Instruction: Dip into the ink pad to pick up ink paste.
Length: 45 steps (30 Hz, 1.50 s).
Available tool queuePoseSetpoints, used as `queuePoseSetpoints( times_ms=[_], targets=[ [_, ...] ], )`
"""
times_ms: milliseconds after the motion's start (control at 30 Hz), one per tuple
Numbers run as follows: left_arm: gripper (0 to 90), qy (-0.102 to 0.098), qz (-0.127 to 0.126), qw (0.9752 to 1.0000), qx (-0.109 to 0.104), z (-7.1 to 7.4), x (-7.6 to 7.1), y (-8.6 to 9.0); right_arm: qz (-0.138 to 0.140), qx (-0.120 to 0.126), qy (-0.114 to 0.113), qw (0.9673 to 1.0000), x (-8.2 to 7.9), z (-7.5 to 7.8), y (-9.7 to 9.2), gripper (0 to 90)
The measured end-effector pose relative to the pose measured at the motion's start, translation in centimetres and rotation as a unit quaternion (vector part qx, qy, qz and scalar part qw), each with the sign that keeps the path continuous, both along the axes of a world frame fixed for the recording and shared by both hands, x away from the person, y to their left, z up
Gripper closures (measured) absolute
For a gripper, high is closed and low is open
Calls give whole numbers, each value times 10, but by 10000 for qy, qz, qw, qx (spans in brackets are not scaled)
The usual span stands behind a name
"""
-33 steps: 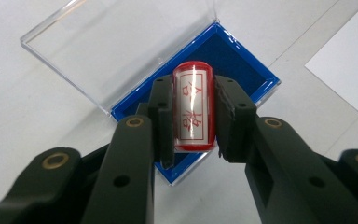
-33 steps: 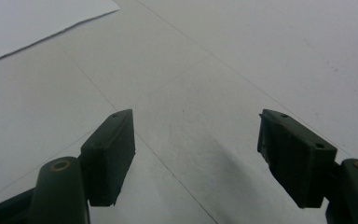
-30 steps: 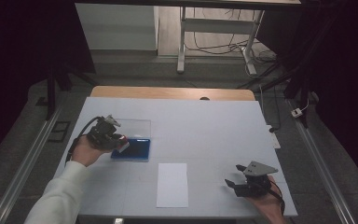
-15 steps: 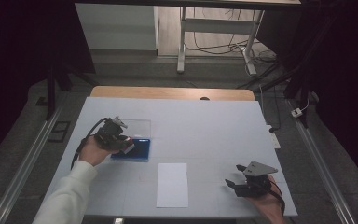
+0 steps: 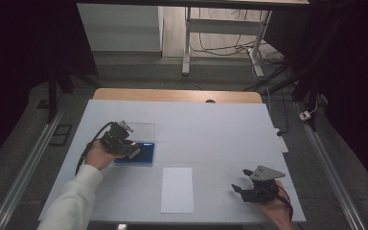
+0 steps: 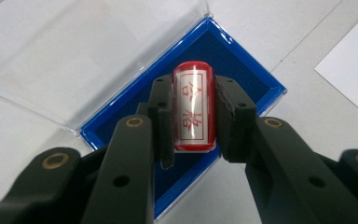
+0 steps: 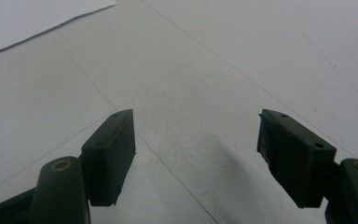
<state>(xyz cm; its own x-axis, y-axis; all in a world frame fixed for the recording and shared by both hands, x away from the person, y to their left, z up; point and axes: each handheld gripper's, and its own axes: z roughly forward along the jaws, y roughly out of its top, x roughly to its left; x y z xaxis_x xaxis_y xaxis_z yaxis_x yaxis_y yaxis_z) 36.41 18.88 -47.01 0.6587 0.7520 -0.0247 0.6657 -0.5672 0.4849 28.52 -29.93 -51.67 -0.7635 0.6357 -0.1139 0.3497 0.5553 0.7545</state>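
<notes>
The left tongs (image 6: 193,116) clamp a red stamp (image 6: 194,109) over the blue ink pad (image 6: 256,88) near the counter's (image 5: 220,129) left edge. It looks light, rigid and smooth-sided; mid-barrel suits. The right tongs (image 7: 196,154) gape empty.

white table (image 5: 220,129) (paper sheet (image 5: 177,189), ink pad (image 5: 141,154))

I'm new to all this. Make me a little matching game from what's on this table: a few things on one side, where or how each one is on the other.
Things:
1. red stamp
2. blue ink pad
3. white sheet
4. right hand-held gripper

States:
A. lying flat between the two hands
B. jaws apart, holding nothing
C. clamped in the left hand-held gripper
D. under the stamp, clear lid open

Pairs: 1-C, 2-D, 3-A, 4-B
</notes>
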Motion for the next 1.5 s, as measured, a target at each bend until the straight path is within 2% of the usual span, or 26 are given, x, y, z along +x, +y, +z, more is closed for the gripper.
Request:
queuePoseSetpoints(
  times_ms=[1167,1500],
  targets=[
    [705,103,-1,9999,116,-6,2,-2,13,-42,14,10000,0,0,0,275],
    [706,96,-47,9997,220,-7,2,-4,16,-52,20,10000,0,0,1,275]
  ],
)
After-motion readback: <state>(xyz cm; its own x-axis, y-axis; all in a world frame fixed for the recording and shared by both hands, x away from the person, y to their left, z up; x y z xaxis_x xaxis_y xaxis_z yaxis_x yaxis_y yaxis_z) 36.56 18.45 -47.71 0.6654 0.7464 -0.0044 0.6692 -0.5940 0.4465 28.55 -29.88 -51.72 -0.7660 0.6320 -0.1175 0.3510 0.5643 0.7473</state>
